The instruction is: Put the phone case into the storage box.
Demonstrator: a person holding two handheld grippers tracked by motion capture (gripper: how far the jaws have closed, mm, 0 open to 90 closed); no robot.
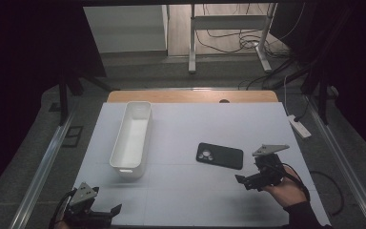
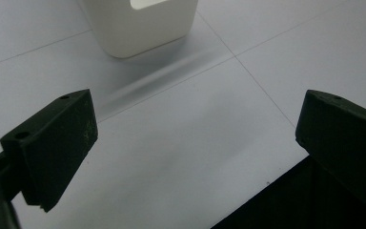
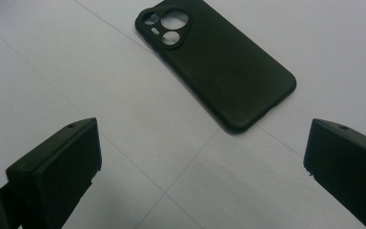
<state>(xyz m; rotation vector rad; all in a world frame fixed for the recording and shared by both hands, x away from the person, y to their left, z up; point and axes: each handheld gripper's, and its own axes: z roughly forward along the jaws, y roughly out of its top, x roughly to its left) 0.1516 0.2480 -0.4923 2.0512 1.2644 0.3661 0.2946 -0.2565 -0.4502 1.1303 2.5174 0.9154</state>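
Observation:
A black phone case (image 1: 219,155) lies flat on the white table mat (image 1: 186,191), camera cut-outs toward the left. In the right gripper view the phone case (image 3: 219,62) lies just beyond the wide-apart jaws. My right gripper (image 1: 246,182) hovers open a little to the right and in front of the case, held by a hand. A long white bin (image 1: 132,137) stands left of centre. My left gripper (image 1: 109,212) rests open at the table's near left edge, in front of the bin. The bin's near end (image 2: 140,24) appears ahead of the left jaws.
The wooden table edge (image 1: 190,96) runs along the back of the mat. A white power strip (image 1: 299,126) lies off the mat at the right. Cables and a desk frame (image 1: 228,28) stand on the floor behind.

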